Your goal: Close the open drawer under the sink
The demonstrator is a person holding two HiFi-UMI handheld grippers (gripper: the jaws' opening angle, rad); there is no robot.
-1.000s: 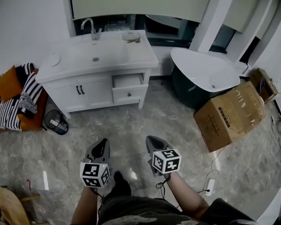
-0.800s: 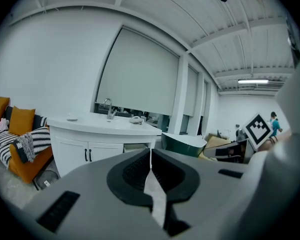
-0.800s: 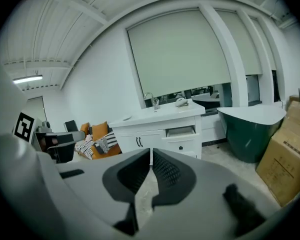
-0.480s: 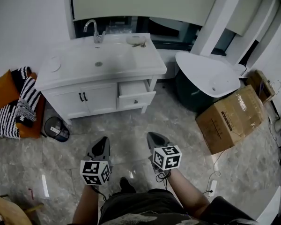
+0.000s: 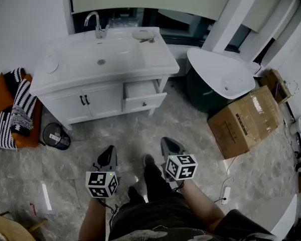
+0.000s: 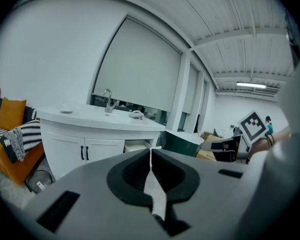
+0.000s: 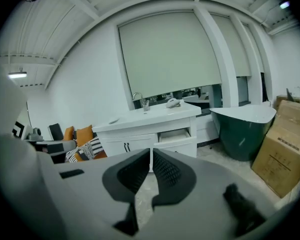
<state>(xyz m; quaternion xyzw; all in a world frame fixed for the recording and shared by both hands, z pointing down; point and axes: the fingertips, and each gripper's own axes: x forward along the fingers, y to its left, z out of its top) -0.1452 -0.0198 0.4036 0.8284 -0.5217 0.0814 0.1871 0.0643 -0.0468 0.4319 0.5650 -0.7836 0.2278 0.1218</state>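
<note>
Drawer (image 5: 144, 102) under the sink counter (image 5: 153, 54), right of the cabinet doors (image 5: 85, 102); tub (image 5: 220, 74) and cardboard box (image 5: 246, 122) farther right

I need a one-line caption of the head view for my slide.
Left gripper and right gripper, both shut, held short of a white sink cabinet whose drawer stands open.

White vanity (image 5: 155, 59), black handles (image 5: 84, 100); green tub (image 5: 196, 93); brown box (image 5: 246, 119); black-white striped blanket (image 5: 20, 102); grey marbled floor (image 5: 190, 132).
</note>
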